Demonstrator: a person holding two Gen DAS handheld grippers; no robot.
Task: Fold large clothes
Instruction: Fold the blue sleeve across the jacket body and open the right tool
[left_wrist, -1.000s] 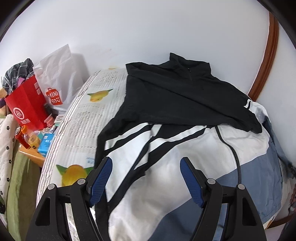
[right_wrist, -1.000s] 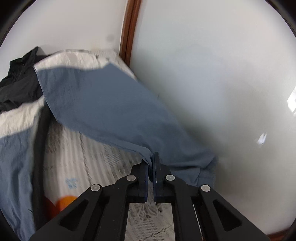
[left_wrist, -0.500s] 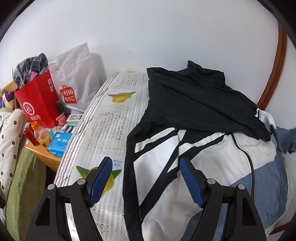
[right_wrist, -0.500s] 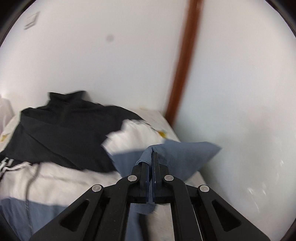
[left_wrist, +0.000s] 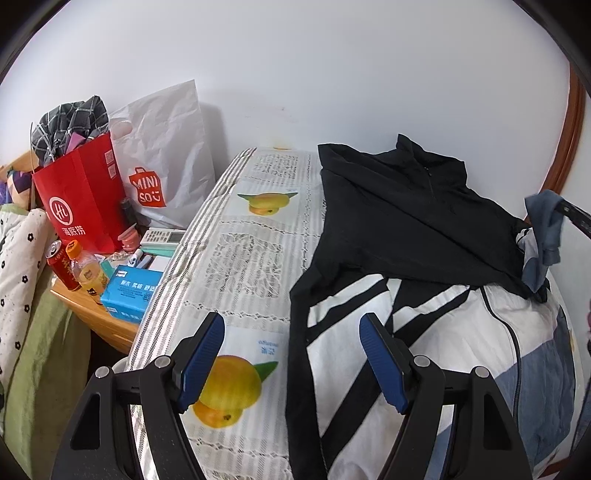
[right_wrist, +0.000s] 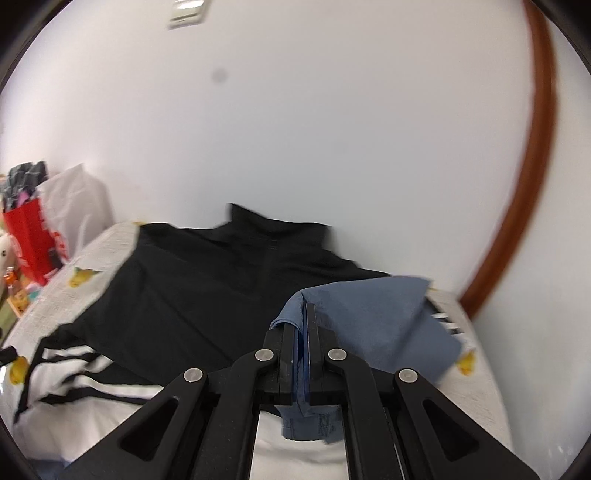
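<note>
A large black, white and blue-grey jacket (left_wrist: 413, 236) lies spread on the table with the fruit-print cloth (left_wrist: 251, 258), collar toward the wall. My left gripper (left_wrist: 291, 363) is open and empty, hovering over the jacket's left edge and the cloth. My right gripper (right_wrist: 306, 317) is shut on the jacket's blue-grey sleeve (right_wrist: 373, 325) and holds it lifted over the black chest (right_wrist: 207, 284). The lifted sleeve also shows in the left wrist view (left_wrist: 545, 229), with the right gripper's tip (left_wrist: 576, 216) at the right edge.
To the left of the table stand a red paper bag (left_wrist: 79, 195), a white Miniso bag (left_wrist: 162, 155), drink bottles (left_wrist: 86, 273), a blue tissue box (left_wrist: 129, 293) and a remote (left_wrist: 162, 236) on a wooden stand. A white wall and brown door frame (right_wrist: 517, 221) lie behind.
My right gripper has lifted the blue-grey sleeve from beside the table's right edge and carried it up and left over the jacket. My left gripper has moved left and back.
</note>
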